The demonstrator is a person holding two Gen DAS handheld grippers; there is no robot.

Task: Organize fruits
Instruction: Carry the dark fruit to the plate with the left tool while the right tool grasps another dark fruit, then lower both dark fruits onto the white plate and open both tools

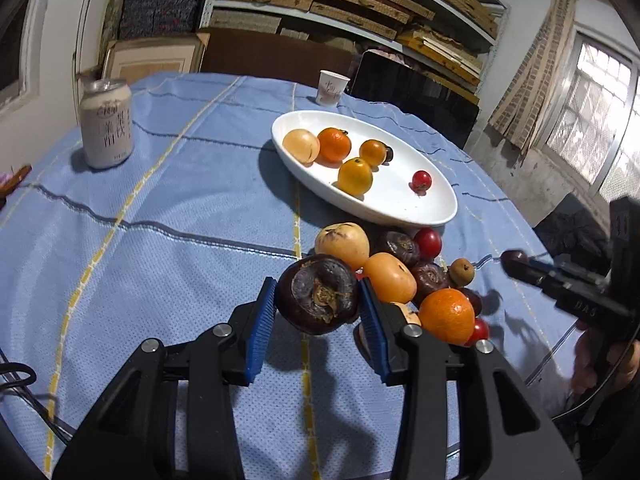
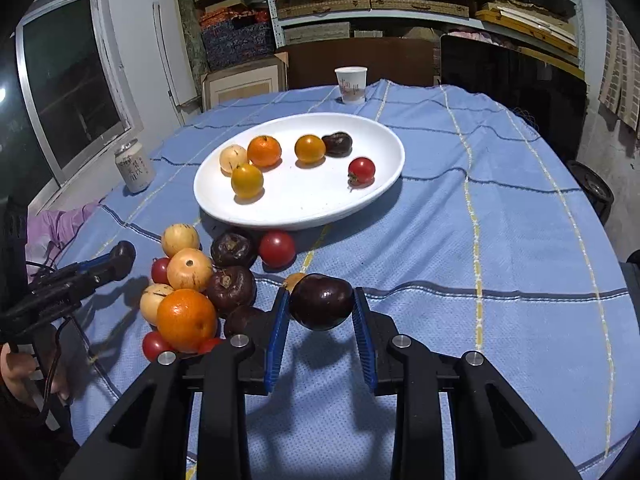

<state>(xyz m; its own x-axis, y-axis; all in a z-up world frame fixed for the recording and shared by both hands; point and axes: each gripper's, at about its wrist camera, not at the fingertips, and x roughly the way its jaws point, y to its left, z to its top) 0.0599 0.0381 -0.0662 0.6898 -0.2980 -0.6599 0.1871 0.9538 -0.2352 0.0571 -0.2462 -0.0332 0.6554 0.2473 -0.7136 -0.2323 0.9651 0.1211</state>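
Between the blue pads of our left gripper (image 1: 318, 300) sits a dark purple fruit (image 1: 318, 294), stem scar facing the camera, and the jaws are closed narrowly on its sides. Our right gripper (image 2: 321, 306) grips a second dark fruit (image 2: 321, 302) the same way, its pads pressed on either flank and the fruit clear of the blue tablecloth (image 2: 520, 240), judging by the shadow under it.

From each pair of fingers the white oval dish (image 2: 384, 136) lies at about twelve o'clock, beyond the loose pile of fruit (image 2: 200, 280). In the right wrist view the pile sits at nine to ten o'clock of the held fruit, so the straight path to the dish looks open. In the left wrist view the pile lies at two to three o'clock, hard against the right-hand pad, and the dish at about one o'clock.

The dish's long axis runs roughly crosswise to the right gripper's approach, with bare space toward its near rim. We judge the right hand to have the cleaner line: forward and over the near rim, setting down short of the red tomato (image 2: 361, 170). The left hand would have to lift clear of the pile first.
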